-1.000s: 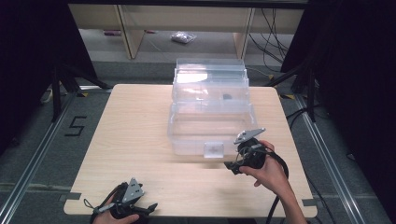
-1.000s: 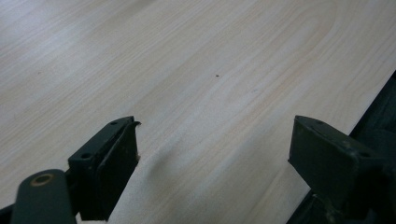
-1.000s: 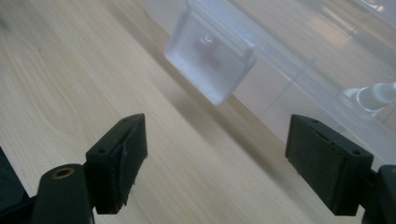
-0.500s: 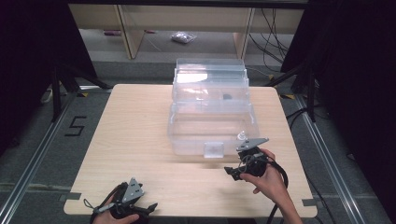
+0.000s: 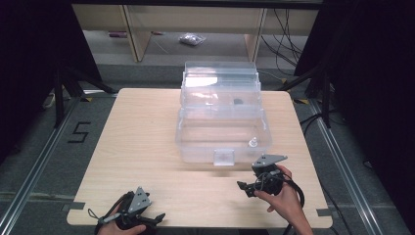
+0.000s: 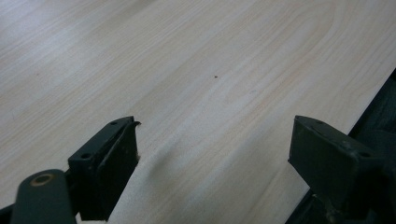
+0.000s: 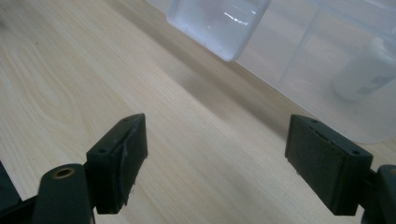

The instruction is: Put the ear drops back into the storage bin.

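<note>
Two grippers, left gripper [image 5: 157, 216] and right gripper [image 5: 243, 187], both wide open and empty, near one clear storage box [image 5: 222, 127] holding one small white bottle [image 5: 253, 143].

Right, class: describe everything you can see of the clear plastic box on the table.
The clear plastic box looks like see-through plastic in stepped tiers, with a frosted latch tab at its front. It sits upright on the wooden table. A small white bottle stands inside the lowest tier. The right claw hovers in front, apart from it.
</note>
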Demonstrator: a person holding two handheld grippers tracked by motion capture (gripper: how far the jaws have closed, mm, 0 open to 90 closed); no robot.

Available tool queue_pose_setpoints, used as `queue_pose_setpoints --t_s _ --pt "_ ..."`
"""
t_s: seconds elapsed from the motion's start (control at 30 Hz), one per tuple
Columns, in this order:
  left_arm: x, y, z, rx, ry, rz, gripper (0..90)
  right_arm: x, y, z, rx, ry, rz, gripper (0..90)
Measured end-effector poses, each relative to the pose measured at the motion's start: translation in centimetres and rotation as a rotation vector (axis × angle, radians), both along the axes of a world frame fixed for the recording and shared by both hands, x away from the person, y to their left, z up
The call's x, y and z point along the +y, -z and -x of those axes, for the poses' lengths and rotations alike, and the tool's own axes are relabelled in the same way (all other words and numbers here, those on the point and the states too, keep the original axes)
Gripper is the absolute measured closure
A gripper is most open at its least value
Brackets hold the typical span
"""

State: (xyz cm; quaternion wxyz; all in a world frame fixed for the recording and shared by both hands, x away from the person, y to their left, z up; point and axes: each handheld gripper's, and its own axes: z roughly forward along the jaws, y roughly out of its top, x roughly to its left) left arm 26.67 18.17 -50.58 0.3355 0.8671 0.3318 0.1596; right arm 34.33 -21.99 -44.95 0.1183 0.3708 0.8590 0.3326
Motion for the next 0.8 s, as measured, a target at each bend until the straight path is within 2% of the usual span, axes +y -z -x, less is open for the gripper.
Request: queue_pose_setpoints --t_s 0.03,0.07,0.13,0.17,0.2,0.23,0.3,0.33,0.37,0.4,0.43,0.47,0.57,0.6,0.63,0.73,0.77,0.8 --pt "0.0 0.0 0.0 0.002 0.002 0.0 15.0 0.0 0.2 0.0 -0.026 -0.002 -0.012 21.9" --pt "0.0 0.0 0.0 0.001 -0.002 0.003 15.0 -0.3 0.3 0.2 0.001 0.008 -0.012 21.7" --pt "0.1 -0.1 0.0 -0.006 0.007 -0.005 15.0 -0.3 0.8 0.5 0.007 0.031 -0.026 21.1" --pt "0.1 -0.1 0.0 -0.006 0.005 -0.005 15.0 -0.3 0.8 0.6 0.031 0.026 -0.021 21.1" --pt "0.1 -0.1 0.0 -0.006 0.005 -0.006 15.0 -0.4 1.3 0.4 -0.027 0.005 -0.024 21.0" --pt "0.1 -0.1 0.0 -0.006 0.005 -0.006 15.0 -0.6 1.2 0.6 0.003 0.008 -0.008 20.7" --pt "0.0 0.0 0.0 0.001 -0.004 0.009 15.0 -0.7 1.4 0.8 -0.003 0.007 -0.008 20.6" --pt "0.0 -0.1 -0.1 0.002 0.005 -0.008 15.0 -0.6 1.3 1.1 0.029 0.025 -0.013 20.5" --pt "0.0 0.0 -0.1 -0.005 0.002 -0.006 15.0 -0.6 1.5 1.3 0.02 0.031 -0.022 20.5" --pt "0.1 0.0 -0.1 -0.005 0.004 -0.008 15.0 -0.7 1.5 1.3 0.0 0.017 -0.011 20.5" --pt "0.1 0.0 -0.1 -0.005 0.004 -0.008 15.0 -0.7 1.5 1.3 0.0 0.017 -0.011 20.5" --pt "0.1 0.0 -0.1 -0.004 0.003 -0.008 15.0 -0.7 1.5 1.7 0.029 0.035 -0.021 19.8" --pt "0.1 0.0 -0.1 -0.005 0.002 -0.007 15.0 -0.7 1.7 2.0 0.023 0.028 -0.023 19.5" --pt "0.1 0.0 -0.1 -0.004 0.005 -0.009 15.0 -0.7 2.0 2.0 -0.006 0.01 -0.022 19.2" --pt "0.1 0.0 -0.1 -0.002 0.004 -0.012 15.0 -0.5 2.2 2.4 0.01 0.025 -0.031 19.0" --pt "0.1 -0.1 -0.1 0.002 0.012 -0.014 15.0 -0.6 2.3 3.0 0.023 0.018 -0.018 18.8" --pt "0.1 -0.1 -0.1 0.002 0.012 -0.014 15.0 -0.5 2.6 3.1 0.009 0.018 -0.033 18.6" --pt "0.3 -0.2 -0.1 0.007 0.029 -0.037 15.0 -0.6 2.4 3.2 0.023 0.01 -0.02 18.6"
